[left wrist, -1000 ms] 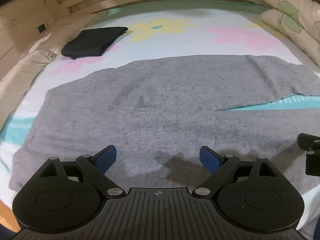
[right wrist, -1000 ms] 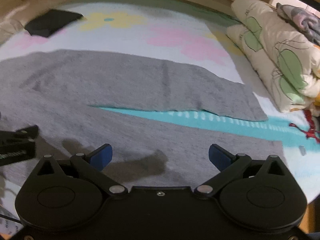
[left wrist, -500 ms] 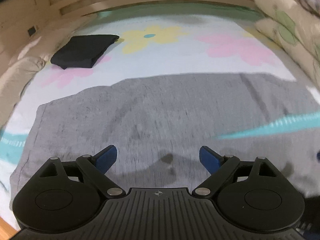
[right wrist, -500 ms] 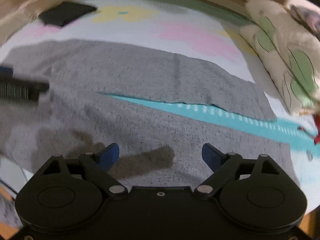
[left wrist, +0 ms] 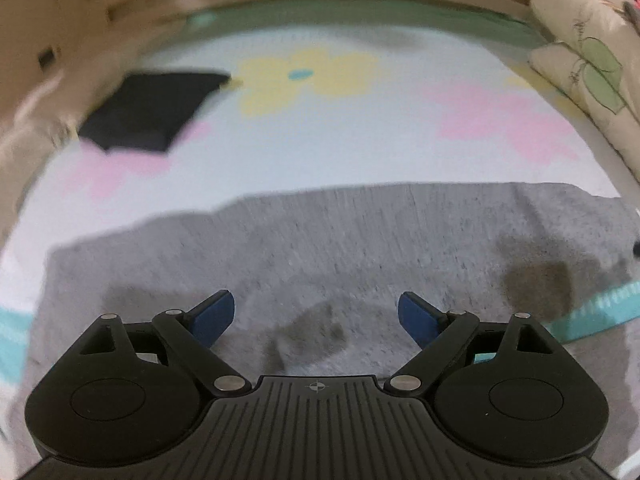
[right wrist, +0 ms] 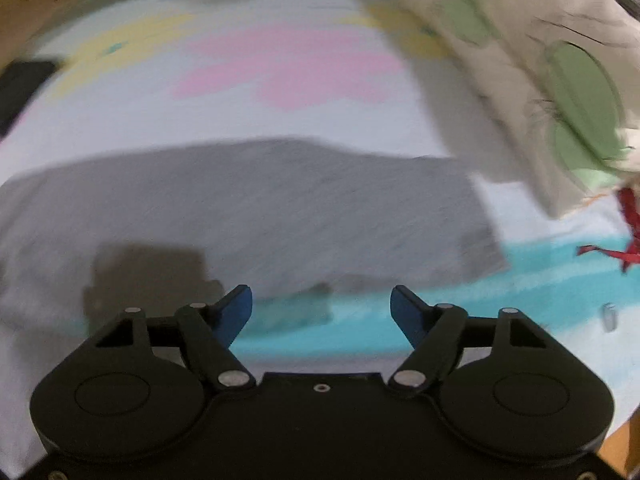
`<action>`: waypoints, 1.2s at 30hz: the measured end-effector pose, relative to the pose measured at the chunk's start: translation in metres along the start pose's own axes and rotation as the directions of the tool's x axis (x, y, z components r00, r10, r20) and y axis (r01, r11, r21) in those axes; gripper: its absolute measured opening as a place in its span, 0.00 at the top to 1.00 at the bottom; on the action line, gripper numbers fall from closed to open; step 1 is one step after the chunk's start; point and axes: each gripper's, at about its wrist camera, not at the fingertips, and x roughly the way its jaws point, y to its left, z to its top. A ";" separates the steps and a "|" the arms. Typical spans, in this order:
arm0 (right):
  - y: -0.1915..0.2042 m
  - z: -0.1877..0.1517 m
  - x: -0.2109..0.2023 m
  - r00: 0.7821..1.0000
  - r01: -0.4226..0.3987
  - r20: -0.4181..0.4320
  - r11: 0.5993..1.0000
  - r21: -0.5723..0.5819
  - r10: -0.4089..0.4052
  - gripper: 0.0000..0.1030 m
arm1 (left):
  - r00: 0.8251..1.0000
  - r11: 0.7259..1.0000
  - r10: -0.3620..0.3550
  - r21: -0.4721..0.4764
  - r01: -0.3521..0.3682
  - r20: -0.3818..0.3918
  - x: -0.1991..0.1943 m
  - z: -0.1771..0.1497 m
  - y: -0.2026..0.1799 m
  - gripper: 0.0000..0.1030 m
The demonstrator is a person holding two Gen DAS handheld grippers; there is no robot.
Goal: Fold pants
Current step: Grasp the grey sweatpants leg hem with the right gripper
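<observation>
Pants (left wrist: 340,248), grey and spread flat, lie across the near half of the bed (left wrist: 320,152), waistband end toward its left edge and the two legs running toward the right edge, where a turquoise strip of sheet shows between them. Both tools have slid outward over the last second: the left gripper (left wrist: 316,312), which hung above the middle of the cloth, now hangs nearer the waistband end, and the right gripper (right wrist: 320,304), earlier over the near leg, has swung toward the leg ends, so that the far leg's hem (right wrist: 476,216) and the stacked quilt (right wrist: 560,92) at the right edge fill more of its blurred view. I judge this as the hands spacing themselves out toward the two ends for a first fold, which has not begun; the cloth shows no lifted edge. The left jaws stand wide apart with nothing between them and no visible contact with the fabric. The right jaws are closing from their widest, yet they are still well apart and bare, over the turquoise strip. A folded dark garment (left wrist: 148,112) sits near the far left corner, well apart from the pants.
</observation>
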 end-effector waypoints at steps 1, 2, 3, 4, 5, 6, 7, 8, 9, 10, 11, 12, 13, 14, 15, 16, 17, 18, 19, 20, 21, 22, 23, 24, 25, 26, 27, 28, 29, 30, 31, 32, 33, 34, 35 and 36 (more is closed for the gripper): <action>-0.013 0.011 0.009 1.000 0.019 -0.007 0.999 0.038 -0.018 0.25 | 1.000 1.000 -0.011 -0.015 0.010 -0.021 0.005 0.001 0.000 0.13; -0.027 0.021 0.019 0.999 0.039 -0.018 0.995 0.090 -0.038 0.25 | 0.999 0.999 -0.023 -0.028 0.022 -0.037 0.008 0.001 0.000 0.13; -0.042 0.031 0.031 0.998 0.060 -0.030 0.986 0.153 -0.056 0.25 | 0.998 0.999 -0.038 -0.034 0.037 -0.042 0.010 0.001 0.000 0.13; -0.055 0.038 0.040 0.997 0.070 -0.041 0.975 0.211 -0.063 0.25 | 0.998 0.998 -0.051 -0.034 0.050 -0.044 0.010 0.001 -0.001 0.13; -0.065 0.045 0.048 0.997 0.069 -0.048 0.965 0.252 -0.059 0.25 | 0.997 0.998 -0.060 -0.030 0.059 -0.042 0.009 0.001 -0.002 0.13; -0.075 0.051 0.057 0.998 0.058 -0.051 0.958 0.282 -0.046 0.25 | 0.997 0.998 -0.067 -0.022 0.066 -0.039 0.008 0.001 -0.004 0.13; -0.085 0.058 0.067 0.998 0.046 -0.053 0.954 0.296 -0.032 0.24 | 0.997 0.997 -0.072 -0.014 0.072 -0.035 0.007 0.001 -0.005 0.13; -0.090 0.062 0.074 0.998 0.043 -0.054 0.953 0.300 -0.028 0.21 | 0.996 0.997 -0.079 -0.004 0.079 -0.032 0.006 0.001 -0.006 0.13; -0.098 0.067 0.083 0.998 0.043 -0.054 0.951 0.305 -0.028 0.18 | 0.996 0.996 -0.085 0.003 0.085 -0.031 0.006 0.001 -0.007 0.13; -0.105 0.070 0.089 0.998 0.041 -0.049 0.949 0.314 -0.027 0.17 | 0.995 0.996 -0.094 0.011 0.094 -0.032 0.006 0.000 -0.008 0.13; -0.115 0.071 0.095 0.999 0.030 -0.044 0.946 0.323 -0.016 0.17 | 0.994 0.995 -0.100 0.020 0.101 -0.035 0.007 0.000 -0.010 0.13; -0.122 0.071 0.103 0.999 0.016 -0.050 0.945 0.327 0.001 0.17 | 0.994 0.994 -0.105 0.028 0.106 -0.041 0.008 -0.001 -0.011 0.13; -0.126 0.070 0.110 0.998 0.006 -0.062 0.943 0.331 0.016 0.17 | 0.993 0.994 -0.107 0.035 0.108 -0.047 0.010 -0.002 -0.012 0.13; -0.132 0.067 0.117 0.997 -0.009 -0.072 0.941 0.338 0.035 0.17 | 0.993 0.993 -0.107 0.039 0.109 -0.053 0.012 -0.002 -0.013 0.13; -0.137 0.065 0.124 0.995 -0.023 -0.081 0.939 0.342 0.054 0.17 | 0.992 0.993 -0.109 0.041 0.111 -0.060 0.015 -0.002 -0.014 0.13; -0.141 0.061 0.129 0.993 -0.045 -0.086 0.937 0.347 0.079 0.17 | 0.992 0.993 -0.110 0.041 0.113 -0.066 0.018 -0.002 -0.014 0.13; -0.143 0.058 0.129 0.993 -0.063 -0.068 0.936 0.345 0.092 0.21 | 0.992 0.993 -0.108 0.041 0.111 -0.071 0.020 -0.002 -0.014 0.13; -0.143 0.055 0.127 0.994 -0.076 -0.048 0.939 0.335 0.097 0.39 | 0.992 0.993 -0.105 0.039 0.108 -0.077 0.023 -0.001 -0.015 0.13; -0.142 0.054 0.125 0.993 -0.087 -0.045 0.948 0.306 0.106 0.48 | 0.991 0.994 -0.102 0.036 0.106 -0.081 0.024 -0.001 -0.015 0.13; -0.143 0.053 0.123 0.993 -0.088 -0.047 0.956 0.279 0.105 0.59 | 0.991 0.994 -0.101 0.031 0.104 -0.086 0.026 0.000 -0.015 0.13; -0.143 0.051 0.119 0.993 -0.097 -0.038 0.961 0.261 0.111 0.74 | 0.991 0.994 -0.103 0.025 0.106 -0.090 0.027 0.001 -0.015 0.13; -0.143 0.048 0.114 0.993 -0.108 -0.025 0.962 0.253 0.118 0.82 | 0.990 0.994 -0.108 0.020 0.110 -0.093 0.027 0.001 -0.016 0.13; -0.142 0.044 0.107 0.992 -0.119 -0.008 0.963 0.241 0.124 0.83 | 0.990 0.994 -0.110 0.016 0.112 -0.091 0.027 0.002 -0.017 0.13; -0.143 0.042 0.099 0.991 -0.133 0.009 0.965 0.227 0.134 0.84 | 0.990 0.993 -0.111 0.016 0.113 -0.088 0.027 0.002 -0.018 0.13; -0.143 0.037 0.090 0.989 -0.146 0.036 0.968 0.205 0.141 0.84 | 0.990 0.993 -0.112 0.019 0.113 -0.083 0.026 0.003 -0.018 0.13; -0.142 0.032 0.076 0.987 -0.156 0.071 0.973 0.169 0.145 0.84 | 0.991 0.993 -0.111 0.024 0.114 -0.077 0.026 0.004 -0.020 0.13; -0.140 0.026 0.064 0.983 -0.166 0.101 0.977 0.134 0.153 0.84 | 0.991 0.993 -0.114 0.029 0.116 -0.072 0.025 0.004 -0.022 0.13; -0.138 0.020 0.051 0.977 -0.185 0.130 0.978 0.098 0.172 0.85 | 0.991 0.992 -0.119 0.031 0.122 -0.067 0.025 0.004 -0.023 0.13; -0.137 0.012 0.037 0.967 -0.212 0.161 0.975 0.060 0.200 0.85 | 0.990 0.991 -0.126 0.032 0.129 -0.064 0.024 0.005 -0.024 0.13; -0.135 0.004 0.023 0.955 -0.238 0.188 0.971 0.023 0.230 0.85 | 0.989 0.990 -0.136 0.029 0.138 -0.064 0.024 0.006 -0.025 0.13; -0.134 -0.003 0.011 0.944 -0.258 0.211 0.966 -0.013 0.255 0.85 | 0.986 0.988 -0.151 0.024 0.153 -0.065 0.024 0.008 -0.025 0.13; -0.132 -0.010 -0.001 0.934 -0.274 0.227 0.961 -0.049 0.278 0.85 | 0.984 0.986 -0.167 0.014 0.168 -0.065 0.024 0.010 -0.025 0.13; -0.130 -0.020 -0.012 0.926 -0.284 0.235 0.955 -0.084 0.297 0.85 | 0.982 0.984 -0.180 -0.001 0.180 -0.064 0.025 0.013 -0.025 0.13; -0.126 -0.022 -0.023 0.920 -0.292 0.237 0.949 -0.115 0.312 0.86 | 0.979 0.981 -0.194 -0.022 0.193 -0.062 0.027 0.017 -0.024 0.13; -0.127 -0.030 -0.030 0.913 -0.299 0.242 0.943 -0.148 0.328 0.87 | 0.976 0.977 -0.211 -0.052 0.207 -0.063 0.031 0.023 -0.024 0.13; -0.127 -0.038 -0.038 0.906 -0.308 0.245 0.935 -0.174 0.344 0.92 | 0.972 0.972 -0.225 -0.087 0.219 -0.068 0.035 0.030 -0.023 0.13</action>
